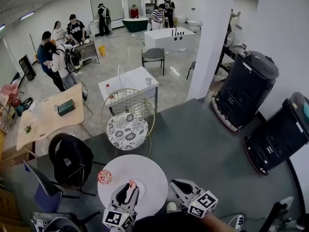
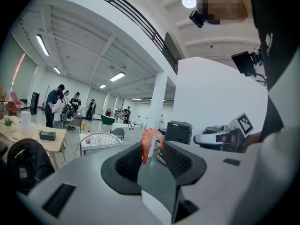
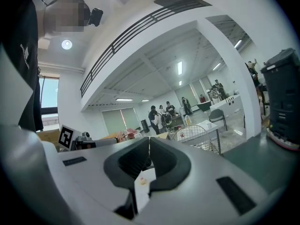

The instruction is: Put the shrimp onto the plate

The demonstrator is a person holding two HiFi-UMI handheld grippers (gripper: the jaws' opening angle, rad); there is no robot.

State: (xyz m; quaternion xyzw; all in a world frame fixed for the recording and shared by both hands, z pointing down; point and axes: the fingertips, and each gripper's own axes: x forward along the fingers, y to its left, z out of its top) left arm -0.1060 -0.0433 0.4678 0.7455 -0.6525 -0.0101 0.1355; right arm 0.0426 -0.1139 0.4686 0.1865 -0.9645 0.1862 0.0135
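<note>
The left gripper (image 2: 152, 154) is shut tight on the shrimp (image 2: 149, 142), above the near side of the round table (image 1: 153, 177). It should go slowly to the plate (image 1: 104, 177) at the table's left edge, get low, then let go. The right gripper (image 3: 149, 148) is closed and empty. I count one shrimp and one plate.

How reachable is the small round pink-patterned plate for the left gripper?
Probably yes. The left gripper, shut on the curled orange shrimp, is over the round white table; only bare tabletop lies between it and the plate.
</note>
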